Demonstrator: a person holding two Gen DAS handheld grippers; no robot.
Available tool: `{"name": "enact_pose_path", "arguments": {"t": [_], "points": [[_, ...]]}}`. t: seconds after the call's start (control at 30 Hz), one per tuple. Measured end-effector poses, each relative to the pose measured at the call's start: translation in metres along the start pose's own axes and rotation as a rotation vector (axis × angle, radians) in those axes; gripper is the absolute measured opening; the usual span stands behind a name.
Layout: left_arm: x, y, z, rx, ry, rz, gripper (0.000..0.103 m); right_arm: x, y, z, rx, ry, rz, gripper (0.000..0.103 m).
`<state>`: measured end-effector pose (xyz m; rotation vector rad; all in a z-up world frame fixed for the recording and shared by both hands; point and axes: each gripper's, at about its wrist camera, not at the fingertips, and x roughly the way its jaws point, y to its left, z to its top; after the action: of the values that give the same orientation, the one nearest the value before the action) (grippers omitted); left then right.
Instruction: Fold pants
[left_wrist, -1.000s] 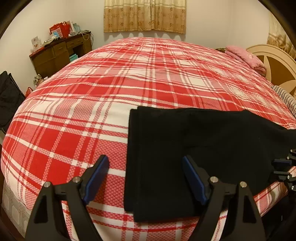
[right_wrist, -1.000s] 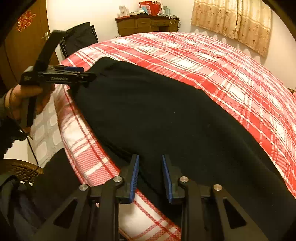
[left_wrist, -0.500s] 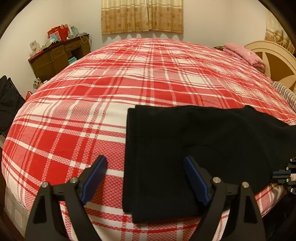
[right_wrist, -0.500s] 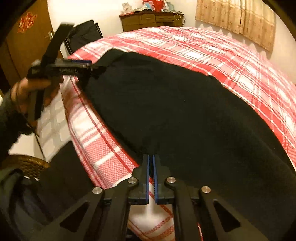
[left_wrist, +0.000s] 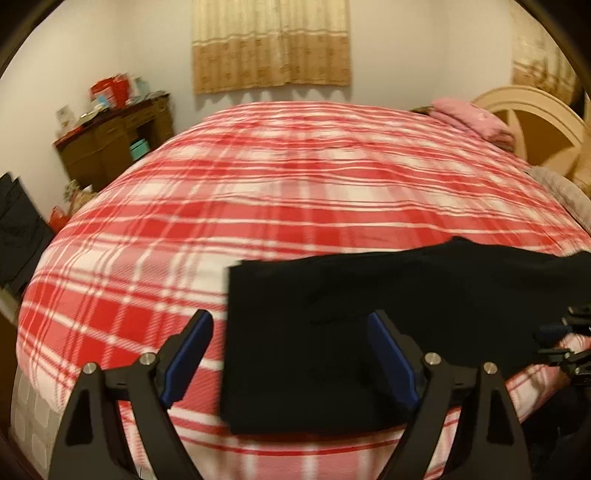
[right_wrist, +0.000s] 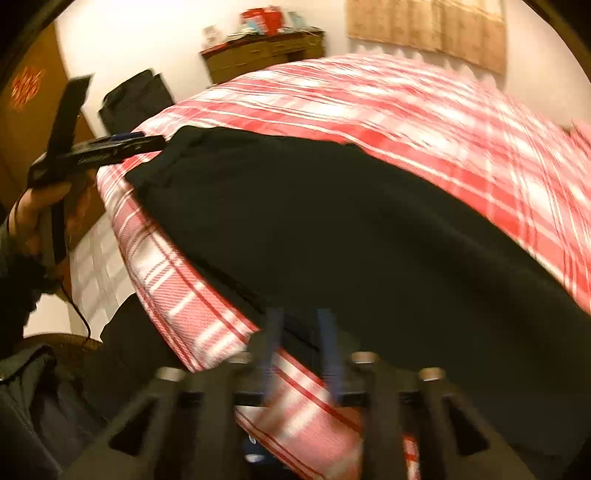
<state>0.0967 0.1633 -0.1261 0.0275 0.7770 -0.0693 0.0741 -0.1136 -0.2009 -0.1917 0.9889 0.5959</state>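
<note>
Two grippers work black pants (left_wrist: 369, 317) lying along near edge of bed (left_wrist: 280, 206). Left gripper (left_wrist: 291, 354) spread wide, straddling pants' end, nothing pinched. Right gripper (right_wrist: 299, 343) blurred, fingers apart, pants edge between them, grip unclear. Judgement: pinch both layers at each end before lifting; lift together, keep edge taut.
</note>
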Motion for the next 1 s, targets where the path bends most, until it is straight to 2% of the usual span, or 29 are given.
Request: {"name": "enact_pose_path", "arguments": {"t": [0.07, 0.23, 0.33, 0.4, 0.5, 0.6, 0.77, 0.87, 0.93, 1.0], "points": [[0.007, -0.014, 0.000, 0.032, 0.019, -0.030, 0.088, -0.002, -0.009, -0.005, 0.026, -0.017, -0.015, 0.053], [0.026, -0.027, -0.012, 0.060, 0.083, -0.038, 0.088, -0.024, -0.027, -0.011, 0.104, -0.082, -0.031, 0.053], [0.029, -0.031, -0.021, 0.091, 0.091, -0.009, 0.088, -0.027, -0.048, -0.020, 0.172, -0.031, -0.102, 0.053], [0.024, -0.041, -0.022, 0.125, 0.080, -0.008, 0.088, -0.038, -0.057, -0.030, 0.201, -0.043, -0.094, 0.053], [0.015, -0.058, -0.015, 0.145, 0.059, -0.085, 0.088, -0.067, -0.073, -0.044, 0.269, -0.086, -0.113, 0.053], [0.006, -0.093, -0.010, 0.223, 0.025, -0.163, 0.088, -0.101, -0.099, -0.061, 0.378, -0.143, -0.165, 0.053], [0.005, -0.151, -0.001, 0.311, 0.011, -0.311, 0.088, -0.169, -0.149, -0.106, 0.579, -0.236, -0.346, 0.053], [0.006, -0.189, 0.000, 0.388, 0.009, -0.370, 0.087, -0.209, -0.181, -0.140, 0.720, -0.277, -0.440, 0.053], [0.005, -0.216, -0.001, 0.441, 0.007, -0.418, 0.082, -0.229, -0.196, -0.160, 0.799, -0.307, -0.469, 0.053], [0.007, -0.236, -0.001, 0.485, 0.023, -0.456, 0.071, -0.248, -0.212, -0.179, 0.875, -0.336, -0.496, 0.053]]}}
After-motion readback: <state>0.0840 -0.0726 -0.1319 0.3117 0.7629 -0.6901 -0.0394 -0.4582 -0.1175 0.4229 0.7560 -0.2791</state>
